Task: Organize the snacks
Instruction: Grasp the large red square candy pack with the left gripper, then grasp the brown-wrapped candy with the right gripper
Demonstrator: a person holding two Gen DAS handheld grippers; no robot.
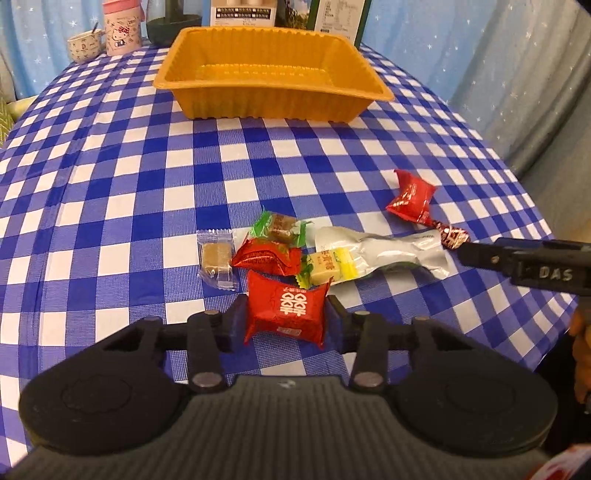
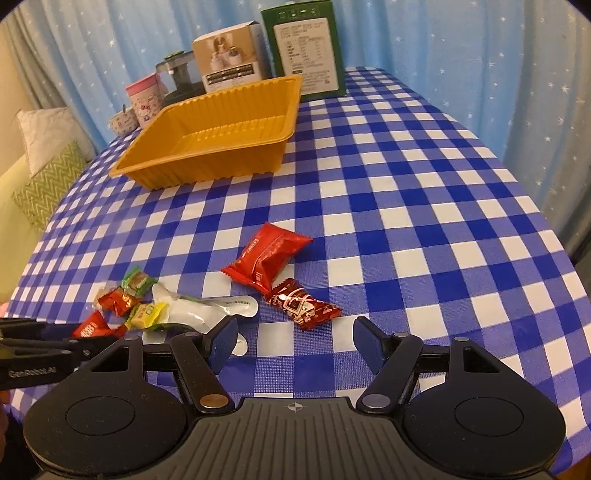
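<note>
My left gripper (image 1: 287, 319) is shut on a red snack packet (image 1: 286, 314) with white characters, one pad against each side; the same packet (image 2: 88, 326) shows in the right wrist view. Just beyond it lies a cluster: a clear-wrapped brown candy (image 1: 218, 258), another red packet (image 1: 264, 258), a green candy (image 1: 280, 227), a yellow-green candy (image 1: 325, 271) and a white pouch (image 1: 388, 251). My right gripper (image 2: 295, 343) stands open just short of a dark red patterned candy (image 2: 303, 306). Behind that lies a larger red packet (image 2: 267, 258). The orange tray (image 1: 273, 103) (image 2: 207, 170) stands empty at the back.
A pink mug (image 1: 122, 29), a small cup (image 1: 85, 44), a beige box (image 2: 229, 62) and a green box (image 2: 306, 55) stand behind the tray. The checked tablecloth drops off at the right edge (image 1: 546, 236). Cushions (image 2: 48, 177) lie left of the table.
</note>
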